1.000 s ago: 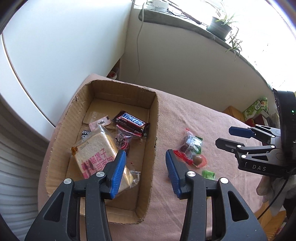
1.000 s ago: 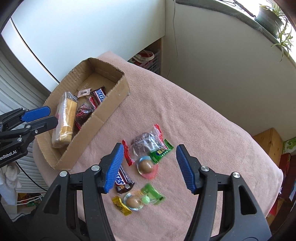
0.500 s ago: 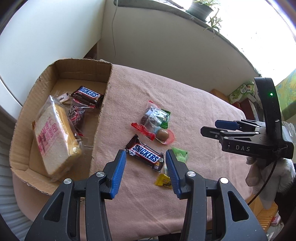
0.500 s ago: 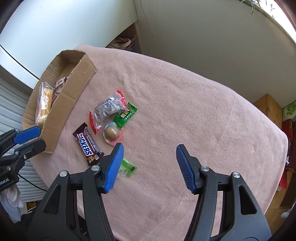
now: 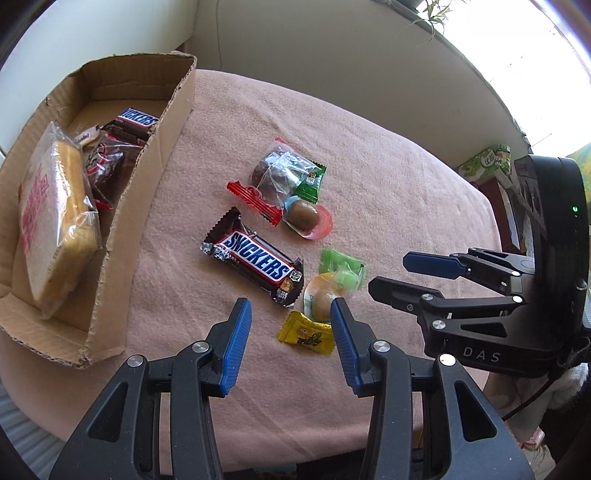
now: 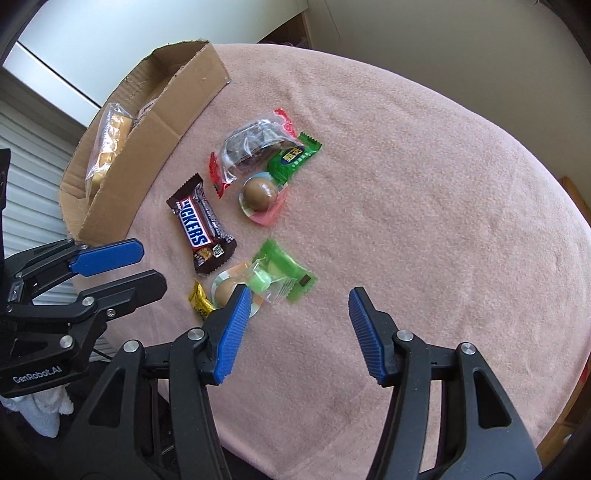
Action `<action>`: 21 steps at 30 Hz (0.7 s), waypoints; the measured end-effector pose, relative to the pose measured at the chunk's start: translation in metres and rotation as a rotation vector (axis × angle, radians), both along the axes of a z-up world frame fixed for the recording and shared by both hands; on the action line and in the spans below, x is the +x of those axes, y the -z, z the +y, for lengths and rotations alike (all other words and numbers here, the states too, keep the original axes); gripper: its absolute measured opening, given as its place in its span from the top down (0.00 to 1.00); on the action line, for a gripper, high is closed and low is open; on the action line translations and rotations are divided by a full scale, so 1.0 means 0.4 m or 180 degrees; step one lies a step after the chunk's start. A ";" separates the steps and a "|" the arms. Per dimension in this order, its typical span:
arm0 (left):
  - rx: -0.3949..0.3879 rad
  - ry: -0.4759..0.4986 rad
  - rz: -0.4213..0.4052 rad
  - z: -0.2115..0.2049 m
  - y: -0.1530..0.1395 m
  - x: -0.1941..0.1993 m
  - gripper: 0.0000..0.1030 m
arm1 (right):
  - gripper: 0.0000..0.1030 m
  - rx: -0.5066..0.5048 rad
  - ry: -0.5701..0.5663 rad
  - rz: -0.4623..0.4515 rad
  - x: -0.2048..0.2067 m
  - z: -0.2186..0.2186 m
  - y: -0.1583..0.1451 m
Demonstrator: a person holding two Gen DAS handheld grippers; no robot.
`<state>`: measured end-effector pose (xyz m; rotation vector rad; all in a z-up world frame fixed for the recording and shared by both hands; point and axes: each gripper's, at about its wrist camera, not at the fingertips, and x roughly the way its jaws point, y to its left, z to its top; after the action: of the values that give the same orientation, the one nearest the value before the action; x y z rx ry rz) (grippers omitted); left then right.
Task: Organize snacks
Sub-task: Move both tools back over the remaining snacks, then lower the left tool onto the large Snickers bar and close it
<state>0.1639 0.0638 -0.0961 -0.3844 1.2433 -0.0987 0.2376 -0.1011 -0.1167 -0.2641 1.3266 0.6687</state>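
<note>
A cardboard box [image 5: 155, 177] at the left holds a wrapped bread slice [image 5: 55, 218], a Snickers bar [image 5: 138, 119] and a dark packet. Loose on the pink cloth lie a Snickers bar [image 5: 255, 260], a yellow candy [image 5: 304, 334], a green jelly packet [image 5: 341, 267], two egg-shaped sweets [image 5: 303, 216] and a clear bag with red and green wrappers [image 5: 280, 173]. My left gripper [image 5: 291, 314] is open just before the Snickers and yellow candy. My right gripper [image 6: 297, 304] is open beside the green packet [image 6: 282, 273]; it also shows in the left wrist view [image 5: 399, 275].
The pink cloth covers a table [image 6: 424, 184] whose edge curves round at the right and front. A wall runs behind it, with a windowsill and a plant [image 5: 430, 11] above. Green boxes [image 5: 491, 162] stand beyond the right edge.
My left gripper has swung right from over the box and come down towards the loose snacks. My right gripper has also dropped closer to the green packet. Both stay open.
</note>
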 end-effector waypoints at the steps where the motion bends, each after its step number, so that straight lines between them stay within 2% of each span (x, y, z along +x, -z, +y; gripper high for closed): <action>1: -0.0004 -0.0013 0.0022 0.001 0.006 -0.001 0.61 | 0.45 0.0014 -0.0018 0.0022 -0.006 0.002 0.003; 5: 0.0009 -0.0028 0.0068 0.005 0.023 0.002 0.63 | 0.46 0.0084 0.0045 0.0112 -0.024 0.005 0.023; 7: -0.0012 -0.0048 0.0080 0.010 0.027 0.006 0.63 | 0.54 0.0103 0.0107 0.0149 -0.021 0.006 0.034; 14: -0.0139 -0.0157 0.0132 0.025 0.037 0.035 0.65 | 0.55 0.0147 0.0044 0.0118 -0.010 0.044 0.039; 16: -0.0168 -0.0224 0.0174 0.028 0.044 0.044 0.66 | 0.60 0.0140 0.0026 0.0123 -0.006 0.054 0.041; 18: -0.0211 -0.0296 0.0203 0.039 0.049 0.055 0.66 | 0.60 0.0123 0.0025 0.0139 0.002 0.064 0.044; 21: -0.0210 -0.0348 0.0253 0.051 0.057 0.063 0.63 | 0.60 0.0139 0.0022 0.0168 0.007 0.073 0.051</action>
<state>0.1892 0.0843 -0.1191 -0.5168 1.2971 -0.0311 0.2404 -0.0719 -0.1371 -0.2077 1.3613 0.7019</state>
